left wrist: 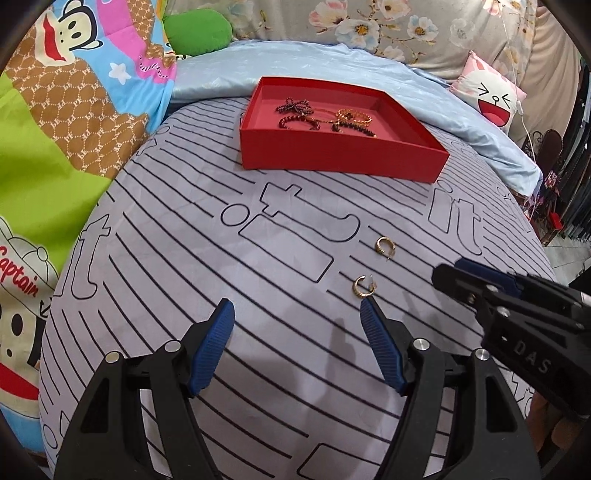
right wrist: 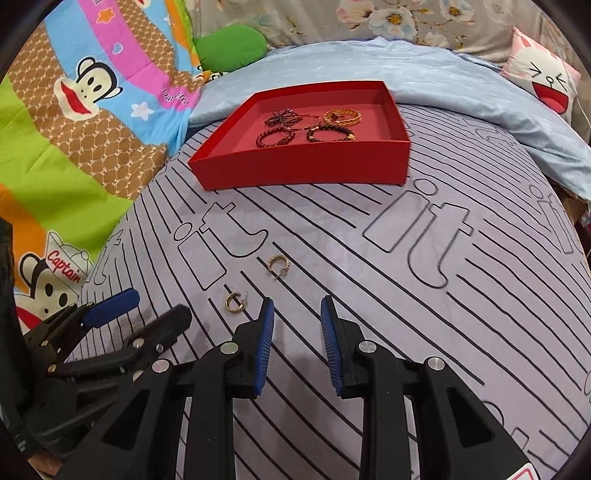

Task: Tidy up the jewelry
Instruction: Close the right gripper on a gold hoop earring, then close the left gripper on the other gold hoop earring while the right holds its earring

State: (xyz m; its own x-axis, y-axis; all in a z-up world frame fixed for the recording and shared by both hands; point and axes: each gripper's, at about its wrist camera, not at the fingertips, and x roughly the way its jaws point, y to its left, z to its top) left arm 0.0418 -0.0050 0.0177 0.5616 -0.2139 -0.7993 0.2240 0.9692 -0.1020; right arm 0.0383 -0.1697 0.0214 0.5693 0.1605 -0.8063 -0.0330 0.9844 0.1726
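Note:
A red tray (left wrist: 332, 155) (right wrist: 295, 166) sits at the far side of the striped bedsheet and holds dark beaded bracelets (left wrist: 295, 110) (right wrist: 275, 138) and a gold bracelet (left wrist: 352, 116) (right wrist: 341, 116). Two gold hoop earrings lie on the sheet: the near one (left wrist: 362, 286) (right wrist: 235, 302) and the far one (left wrist: 385, 246) (right wrist: 279, 265). My left gripper (left wrist: 297, 306) (right wrist: 155, 306) is open and empty, its right fingertip just below the near earring. My right gripper (right wrist: 297, 304) (left wrist: 448, 275) is open and empty, to the right of both earrings.
A cartoon monkey blanket (left wrist: 66, 110) (right wrist: 81, 110) lies at the left. A light blue quilt (left wrist: 332, 62) (right wrist: 406, 62) is bunched behind the tray. A green cushion (left wrist: 197, 31) and a laughing-face pillow (left wrist: 491, 96) (right wrist: 546, 81) sit at the back.

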